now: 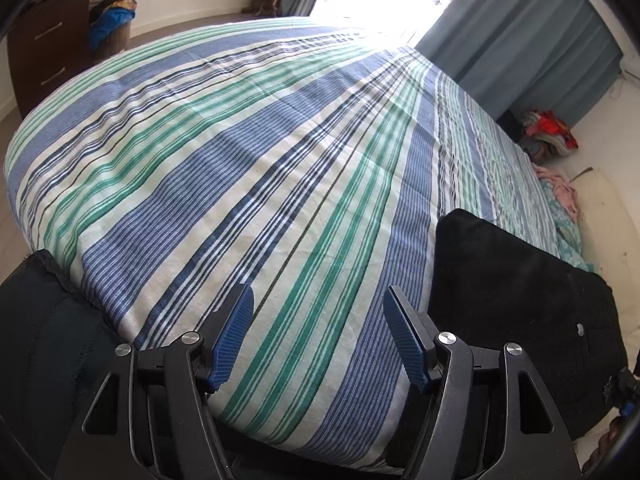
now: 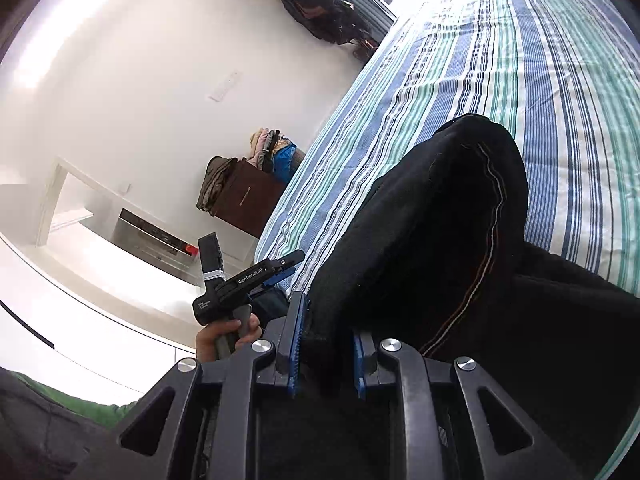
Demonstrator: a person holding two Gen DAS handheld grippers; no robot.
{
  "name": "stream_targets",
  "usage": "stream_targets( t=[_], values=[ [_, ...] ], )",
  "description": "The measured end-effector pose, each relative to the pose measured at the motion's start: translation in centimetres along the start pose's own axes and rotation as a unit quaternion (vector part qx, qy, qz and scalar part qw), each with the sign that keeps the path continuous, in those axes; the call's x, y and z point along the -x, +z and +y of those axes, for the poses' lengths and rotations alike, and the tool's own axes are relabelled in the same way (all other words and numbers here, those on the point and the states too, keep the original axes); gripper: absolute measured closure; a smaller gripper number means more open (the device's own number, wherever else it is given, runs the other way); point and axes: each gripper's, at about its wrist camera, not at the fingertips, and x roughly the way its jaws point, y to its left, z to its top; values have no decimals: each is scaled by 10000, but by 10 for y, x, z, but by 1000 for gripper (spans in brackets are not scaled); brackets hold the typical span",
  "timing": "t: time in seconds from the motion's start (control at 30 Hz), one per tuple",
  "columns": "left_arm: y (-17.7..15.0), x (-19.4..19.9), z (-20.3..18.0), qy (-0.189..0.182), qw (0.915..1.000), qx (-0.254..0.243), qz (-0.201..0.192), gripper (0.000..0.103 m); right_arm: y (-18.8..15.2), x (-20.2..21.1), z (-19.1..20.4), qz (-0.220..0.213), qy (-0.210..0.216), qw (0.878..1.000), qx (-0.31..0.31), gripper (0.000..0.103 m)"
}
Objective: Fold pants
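Observation:
The black pants [image 2: 432, 240] lie bunched on the striped bed [image 2: 540, 80]. My right gripper [image 2: 326, 344] is shut on a thick fold of the pants, which rise in front of it and hide much of the bed. In the left wrist view the pants [image 1: 520, 304] show as a dark mass at the lower right, and more dark cloth [image 1: 40, 320] hangs at the lower left. My left gripper [image 1: 318, 308] is open and empty above the bed [image 1: 260, 160], jaws wide apart. It also shows in the right wrist view [image 2: 276, 272], held by a hand at the bed's edge.
A brown dresser [image 1: 48, 48] with piled clothes stands past the bed's far left. Blue-grey curtains [image 1: 520, 28] and a bright window are at the far right. Clothes [image 1: 548, 132] lie on the floor at the right. Dark garments [image 2: 320, 8] hang on the wall.

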Motion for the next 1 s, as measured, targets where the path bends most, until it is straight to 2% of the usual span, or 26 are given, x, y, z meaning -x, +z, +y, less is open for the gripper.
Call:
stream_targets(
  t=[0.2,0.4,0.53,0.6,0.67,0.77,0.83,0.87,1.0],
  values=[
    [-3,1,-8,-60,9999,-155,46,33,-13,53,-10,-61,-566,9983,147,82],
    [-10,2,-25,-41,9987,-506,82,33,-54,97,-69,-122,-1121,9926,-442,82],
    [-16,0,-40,17,9963,-851,109,33,-71,104,-115,-238,-1235,9873,-970,82],
    [-20,0,-50,47,9945,-1040,116,33,-82,106,-125,-313,-1183,9863,-1105,82],
    [-26,-1,-63,16,9923,-1223,170,33,-92,99,-133,-295,-1403,9835,-1100,81],
    [-40,3,-96,-222,9842,-1739,262,33,-109,83,-147,-137,-1885,9727,-1344,67],
    [-51,10,-121,-414,9759,-2123,273,33,-112,92,-148,-372,-1827,9713,-1478,58],
    [-55,12,-131,-513,9723,-2264,269,33,-111,100,-144,-436,-1939,9691,-1463,55],
    [-74,12,-169,-751,9575,-2774,227,29,-92,133,-110,-689,-2986,9498,-637,54]
  ],
)
